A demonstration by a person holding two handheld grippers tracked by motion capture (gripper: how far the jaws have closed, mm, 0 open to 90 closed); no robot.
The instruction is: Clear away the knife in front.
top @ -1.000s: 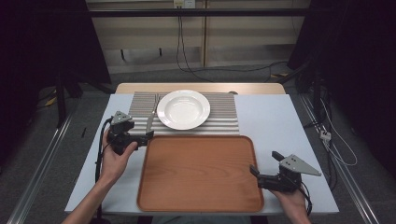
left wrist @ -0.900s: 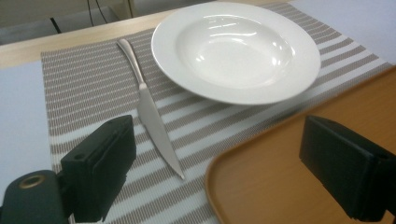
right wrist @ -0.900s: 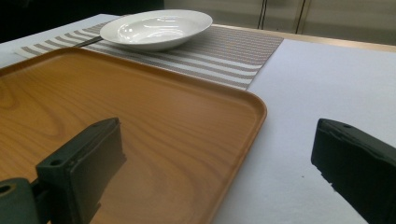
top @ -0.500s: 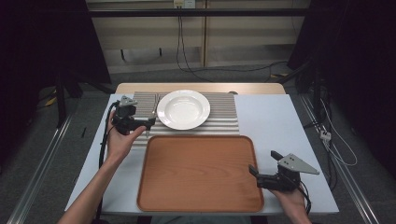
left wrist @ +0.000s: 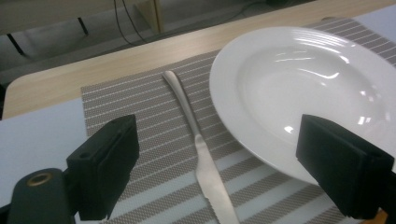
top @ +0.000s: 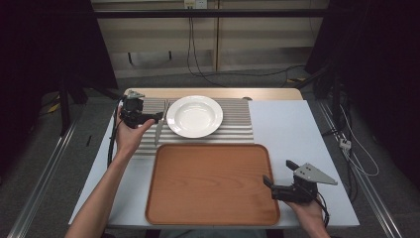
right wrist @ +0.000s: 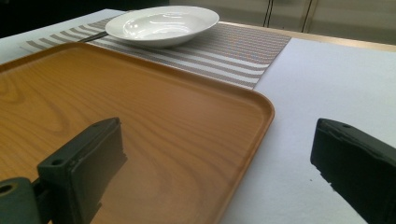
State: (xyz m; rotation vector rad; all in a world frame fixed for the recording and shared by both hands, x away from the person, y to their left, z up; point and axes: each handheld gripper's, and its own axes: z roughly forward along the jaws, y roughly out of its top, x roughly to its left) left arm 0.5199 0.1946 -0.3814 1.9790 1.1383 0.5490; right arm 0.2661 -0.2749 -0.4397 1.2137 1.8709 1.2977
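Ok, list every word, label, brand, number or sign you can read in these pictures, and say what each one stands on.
None: no readable text anywhere.
Plate, knife, striped mat, wooden tray: all plain, no print or marks.
Left gripper and right gripper: black jaws and bodies carry no legible label.
Wall fitting at the top of the high view: too small and blurred to tell.

One knife [left wrist: 201, 154]; one plate [top: 194, 116]; one tray [top: 212, 183]; one placemat [top: 236, 119].
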